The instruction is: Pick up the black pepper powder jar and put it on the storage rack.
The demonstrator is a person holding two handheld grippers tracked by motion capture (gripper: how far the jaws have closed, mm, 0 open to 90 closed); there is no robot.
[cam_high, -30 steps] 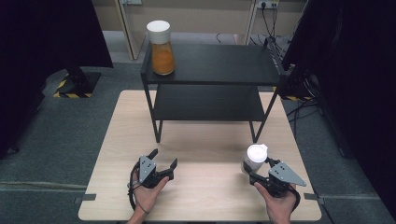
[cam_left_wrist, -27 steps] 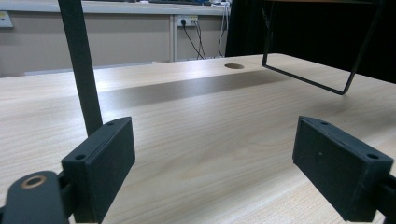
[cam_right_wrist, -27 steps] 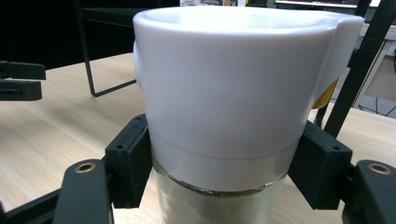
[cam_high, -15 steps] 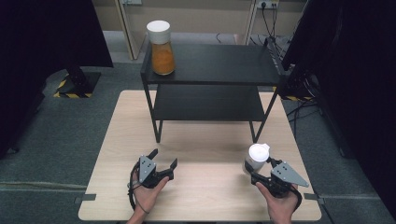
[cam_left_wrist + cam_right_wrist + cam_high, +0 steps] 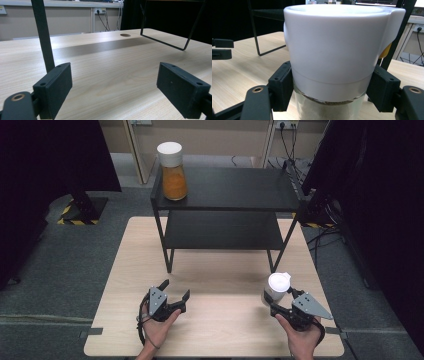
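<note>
A glass jar with a white lid (image 5: pixel 276 287) stands on the wooden table (image 5: pixel 215 270) at the front right. My right gripper (image 5: pixel 274 299) is shut on the jar, its black pads (image 5: pixel 280 85) pressed against both sides just under the lid (image 5: pixel 337 42); pale powder shows in the glass below. My left gripper (image 5: pixel 175 294) rests low over the table at the front left, jaws wide open with bare tabletop (image 5: pixel 112 75) between the pads (image 5: pixel 53 87). A second jar with orange contents and a white lid (image 5: pixel 173 170) stands on the top of the black two-level shelf (image 5: pixel 235 190), at its left end.
The black metal shelf stands on the far half of the table, with its lower level (image 5: pixel 222 230) bare. Its legs (image 5: pixel 43 35) rise close ahead of the left gripper. Dark curtains (image 5: pixel 50 170) hang at both sides, and cables (image 5: pixel 325 230) lie on the floor at right.
</note>
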